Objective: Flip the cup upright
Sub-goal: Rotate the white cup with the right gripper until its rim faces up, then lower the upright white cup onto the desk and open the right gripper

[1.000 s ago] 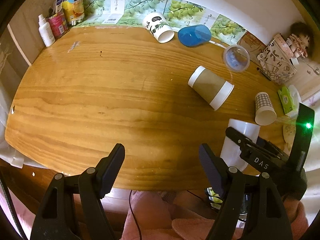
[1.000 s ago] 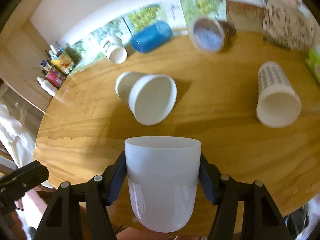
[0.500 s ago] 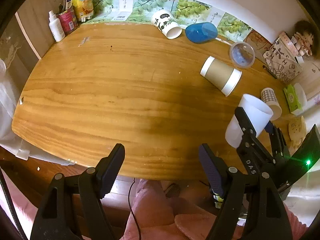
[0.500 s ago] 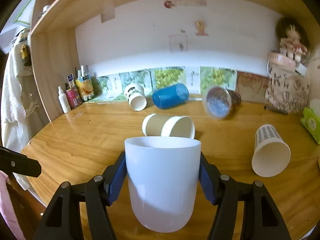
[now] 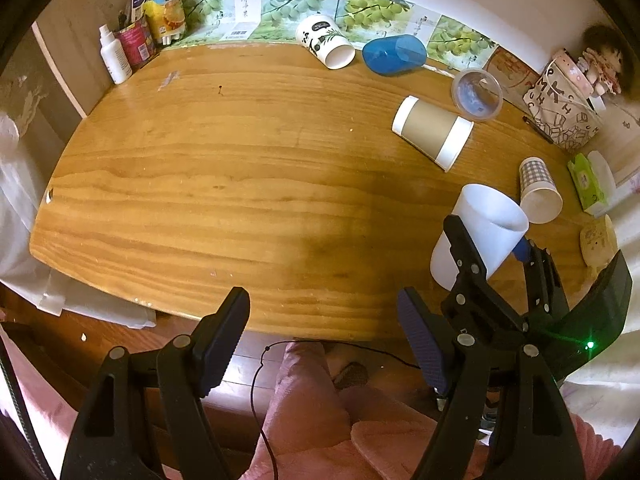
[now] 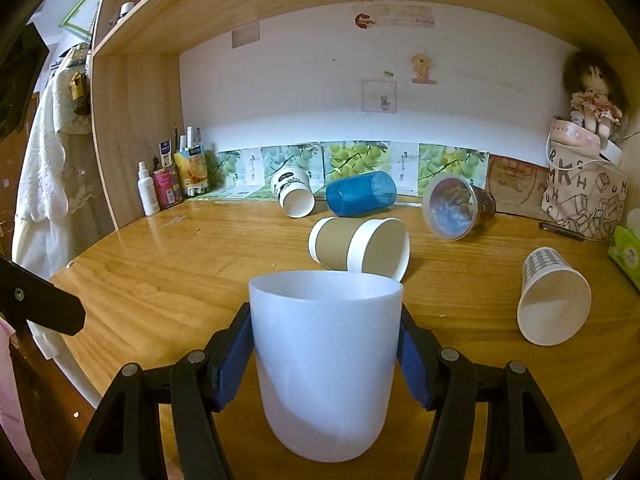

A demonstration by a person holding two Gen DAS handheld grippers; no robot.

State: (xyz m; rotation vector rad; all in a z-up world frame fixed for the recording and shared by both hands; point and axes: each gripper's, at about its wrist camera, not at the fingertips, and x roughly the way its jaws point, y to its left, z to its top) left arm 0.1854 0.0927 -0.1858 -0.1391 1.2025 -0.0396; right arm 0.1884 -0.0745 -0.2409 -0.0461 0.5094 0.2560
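My right gripper [image 6: 326, 354] is shut on a white translucent plastic cup [image 6: 325, 356], held upright with its mouth up, its base at or just above the wooden table [image 6: 160, 272] near the front edge. The same cup [image 5: 478, 236] and right gripper [image 5: 494, 248] show at the right of the left wrist view. My left gripper [image 5: 324, 340] is open and empty, hovering past the table's near edge.
Several cups lie on their sides: a brown-sleeved paper cup [image 6: 358, 250], a checked cup [image 6: 554, 296], a blue cup [image 6: 360, 199], a clear cup [image 6: 456, 214], a printed cup [image 6: 294, 195]. Bottles [image 6: 160, 190] stand back left, a patterned bag [image 6: 584, 196] back right.
The right gripper has turned the white cup from tilted forward to upright and lowered it toward the table. The left gripper has pulled back a little.
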